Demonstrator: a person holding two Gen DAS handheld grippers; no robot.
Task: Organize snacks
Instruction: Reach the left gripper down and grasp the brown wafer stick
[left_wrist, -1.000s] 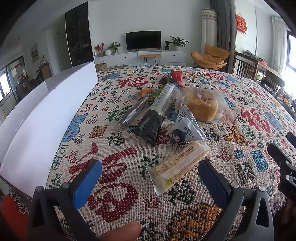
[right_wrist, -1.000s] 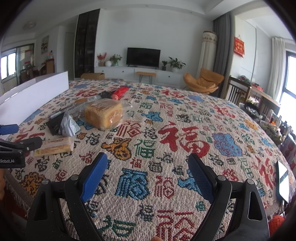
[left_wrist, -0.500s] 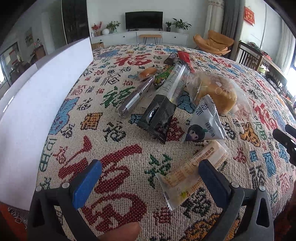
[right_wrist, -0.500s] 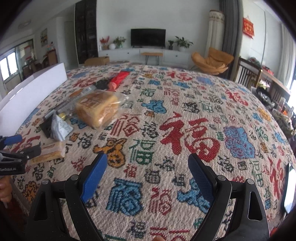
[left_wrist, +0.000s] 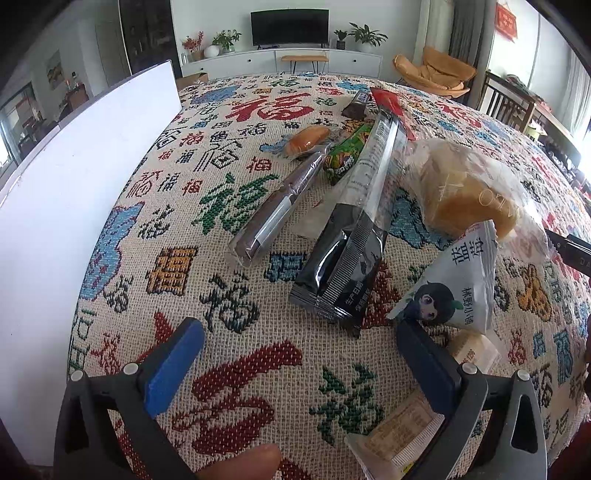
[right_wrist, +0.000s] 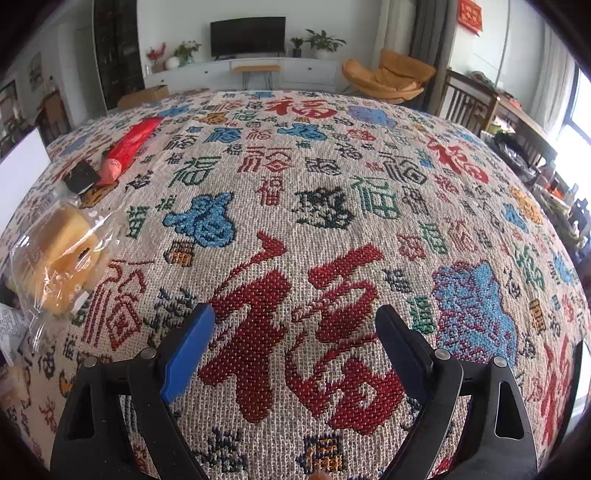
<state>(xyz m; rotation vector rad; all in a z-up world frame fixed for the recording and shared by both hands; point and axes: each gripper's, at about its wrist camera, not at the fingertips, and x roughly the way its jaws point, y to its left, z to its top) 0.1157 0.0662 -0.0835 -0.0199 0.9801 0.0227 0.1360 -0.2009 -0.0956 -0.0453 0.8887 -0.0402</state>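
- Left tool (left_wrist: 299, 354): jaws wide apart, empty, lower centre of frame.
- Right tool (right_wrist: 293, 332): jaws wide apart, empty.
- Beige clear-wrapped biscuit bar (left_wrist: 402, 435): on patterned table (left_wrist: 177, 266), lower right, partly under right finger.
- Black foil snack packet (left_wrist: 343, 269): frame centre.

Wrapped snacks lie clustered flat: a long black packet (left_wrist: 343, 258), bagged bread (left_wrist: 461, 188), a triangular pouch (left_wrist: 458, 284).

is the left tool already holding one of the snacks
No, the left tool is open with only bare tablecloth between its fingers, and the black snack packet lies ahead of it untouched.
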